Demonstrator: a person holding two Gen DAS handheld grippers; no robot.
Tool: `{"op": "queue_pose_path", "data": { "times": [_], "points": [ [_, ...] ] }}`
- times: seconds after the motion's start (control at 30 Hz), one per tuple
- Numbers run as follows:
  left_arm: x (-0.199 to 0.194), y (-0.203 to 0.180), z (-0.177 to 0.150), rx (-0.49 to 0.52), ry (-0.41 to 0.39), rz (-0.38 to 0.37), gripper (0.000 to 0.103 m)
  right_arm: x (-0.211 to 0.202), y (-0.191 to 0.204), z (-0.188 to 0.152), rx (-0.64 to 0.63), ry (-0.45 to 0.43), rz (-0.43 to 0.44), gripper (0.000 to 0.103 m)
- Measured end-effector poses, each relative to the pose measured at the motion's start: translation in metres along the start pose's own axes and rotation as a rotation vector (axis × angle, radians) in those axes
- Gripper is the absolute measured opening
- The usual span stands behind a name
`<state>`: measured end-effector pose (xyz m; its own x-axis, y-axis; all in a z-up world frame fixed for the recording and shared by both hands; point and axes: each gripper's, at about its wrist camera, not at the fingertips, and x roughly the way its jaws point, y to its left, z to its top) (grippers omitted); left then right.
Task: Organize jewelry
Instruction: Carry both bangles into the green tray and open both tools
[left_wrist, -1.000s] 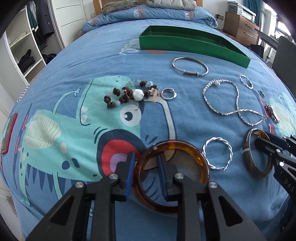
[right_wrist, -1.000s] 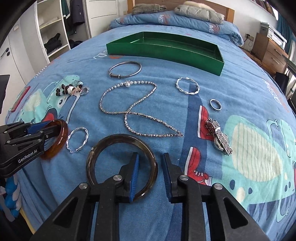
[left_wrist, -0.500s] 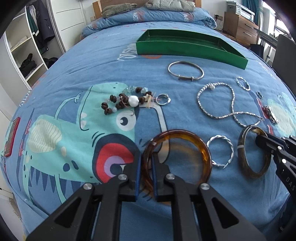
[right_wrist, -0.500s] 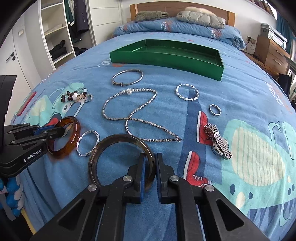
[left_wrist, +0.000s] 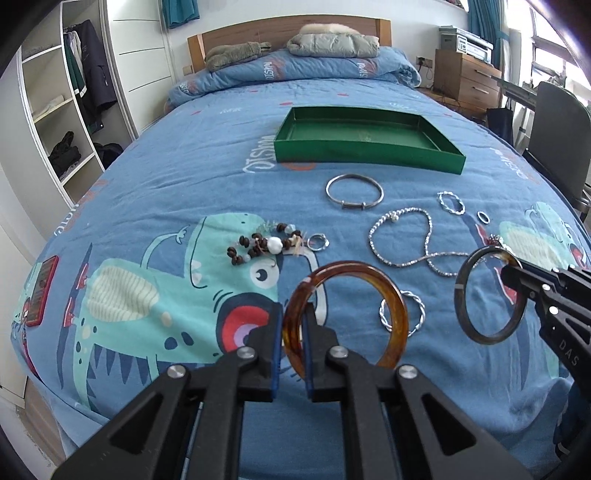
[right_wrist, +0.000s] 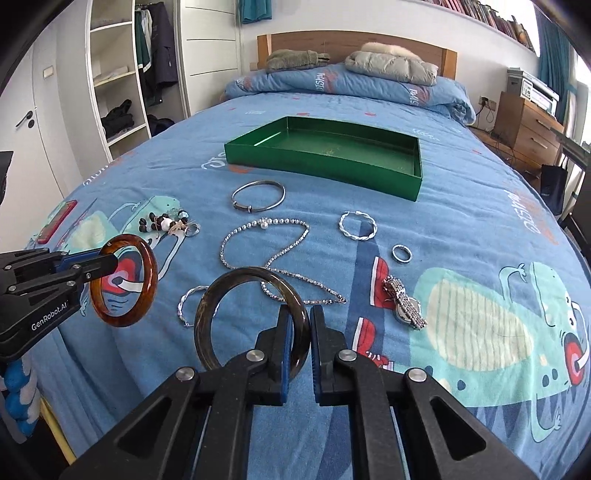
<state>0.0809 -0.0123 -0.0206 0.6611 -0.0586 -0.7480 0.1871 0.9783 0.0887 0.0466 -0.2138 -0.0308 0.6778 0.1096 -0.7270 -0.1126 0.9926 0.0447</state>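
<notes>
An amber bangle hangs above the blue bedspread, and my left gripper is shut on its near rim. Beside it my right gripper is shut on a dark brown bangle, also lifted clear of the bed. Each wrist view shows the other gripper too: the right gripper with the dark brown bangle, the left gripper with the amber bangle. A green tray lies empty farther up the bed.
On the bedspread lie a silver bangle, a chain necklace, a beaded bracelet, twisted silver hoops, small rings and a watch. A red phone sits near the left edge.
Both grippers closed on their bangles, which lay flat on the bed, and then raised them. The bangles now hang tilted above the bedspread.
</notes>
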Motion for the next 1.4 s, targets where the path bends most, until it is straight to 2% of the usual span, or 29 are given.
{"op": "queue_pose_path", "data": {
  "times": [0.13,0.3,0.47,0.6,0.77,0.9,1.07,1.17,1.2,1.27,1.3,1.33,1.4],
  "points": [
    [-0.012,0.004,0.024,-0.005,-0.048,-0.003,0.009,-0.014,-0.005,0.021,0.009,-0.049,-0.008,0.009],
    [-0.009,0.003,0.087,-0.027,-0.125,-0.036,0.009,-0.013,-0.025,0.086,0.028,-0.132,0.006,0.009],
    [0.035,-0.003,0.163,-0.079,-0.153,-0.075,0.009,0.035,-0.052,0.158,0.066,-0.149,-0.007,0.009],
    [0.091,-0.013,0.207,-0.084,-0.139,-0.070,0.009,0.094,-0.072,0.195,0.082,-0.097,-0.045,0.009],
    [0.164,-0.022,0.233,-0.090,-0.064,-0.060,0.009,0.159,-0.088,0.206,0.066,-0.001,-0.098,0.009],
    [0.208,-0.025,0.233,-0.094,0.011,-0.035,0.009,0.192,-0.096,0.199,0.072,0.085,-0.099,0.009],
    [0.230,-0.030,0.226,-0.072,0.053,-0.016,0.009,0.203,-0.099,0.185,0.088,0.125,-0.094,0.009],
    [0.234,-0.034,0.222,-0.051,0.062,-0.005,0.009,0.201,-0.099,0.181,0.094,0.112,-0.100,0.010],
    [0.235,-0.035,0.221,-0.044,0.061,-0.001,0.010,0.201,-0.099,0.180,0.101,0.109,-0.099,0.013],
    [0.234,-0.036,0.219,-0.028,0.051,0.008,0.010,0.202,-0.099,0.180,0.105,0.104,-0.104,0.031],
    [0.234,-0.037,0.219,-0.024,0.046,0.009,0.011,0.203,-0.098,0.180,0.106,0.103,-0.106,0.049],
    [0.234,-0.036,0.218,-0.028,0.043,0.004,0.011,0.203,-0.096,0.180,0.100,0.094,-0.108,0.055],
    [0.234,-0.036,0.218,-0.037,0.038,-0.009,0.011,0.202,-0.094,0.180,0.099,0.074,-0.097,0.055]
  ]
}}
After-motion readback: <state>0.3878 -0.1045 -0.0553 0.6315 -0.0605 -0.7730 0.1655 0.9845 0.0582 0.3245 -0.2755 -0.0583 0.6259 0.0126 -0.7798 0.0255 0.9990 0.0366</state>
